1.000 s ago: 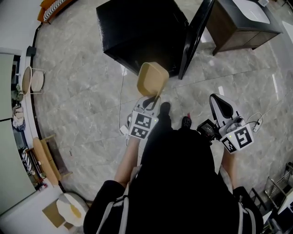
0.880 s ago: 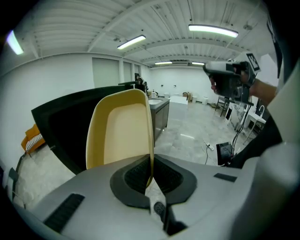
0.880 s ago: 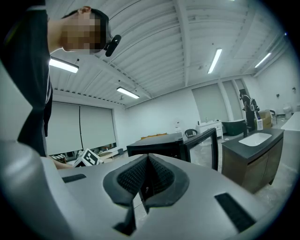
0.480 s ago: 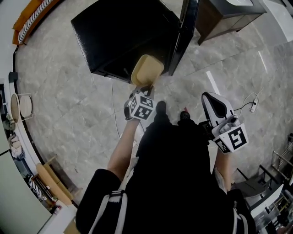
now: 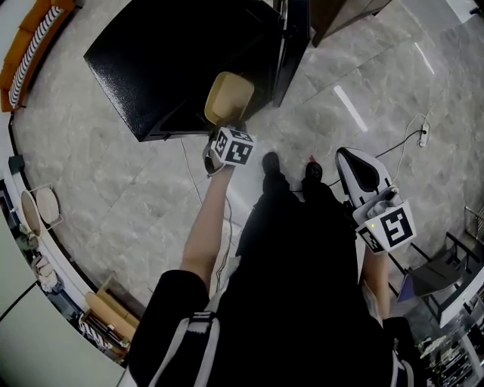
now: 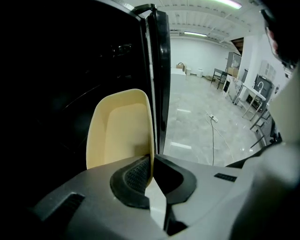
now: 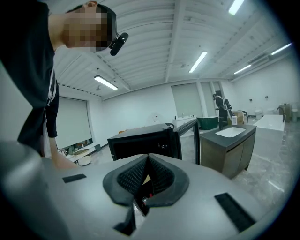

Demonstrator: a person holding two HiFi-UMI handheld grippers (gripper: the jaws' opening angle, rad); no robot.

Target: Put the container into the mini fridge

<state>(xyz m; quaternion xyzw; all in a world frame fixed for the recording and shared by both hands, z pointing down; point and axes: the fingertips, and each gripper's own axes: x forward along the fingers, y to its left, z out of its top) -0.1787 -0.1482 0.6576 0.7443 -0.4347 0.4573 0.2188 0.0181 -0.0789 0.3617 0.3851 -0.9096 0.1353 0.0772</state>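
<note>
The cream, tray-like container (image 5: pixel 227 98) hangs at the front of the black mini fridge (image 5: pixel 166 68), whose door (image 5: pixel 291 45) stands open to the right. My left gripper (image 5: pixel 227 122) is shut on the container's near rim. In the left gripper view the container (image 6: pixel 119 131) stands on edge, its thin wall pinched between the pads (image 6: pixel 136 173), with the dark fridge interior (image 6: pixel 56 70) to its left and the door's edge (image 6: pixel 159 70) just to its right. My right gripper (image 5: pixel 359 170) is held back at the right, shut, with nothing in it; its pads (image 7: pixel 133 176) meet.
A dark cabinet (image 5: pixel 340 11) with a sink (image 7: pixel 232 132) stands right of the fridge door. A cable (image 5: pixel 185 166) runs over the marble floor by the fridge, and a power strip (image 5: pixel 423 132) lies at the right. The person's feet (image 5: pixel 271 162) stand close before the fridge.
The left gripper has carried the container down and in towards the fridge's open front. The right gripper has shifted only a little.
</note>
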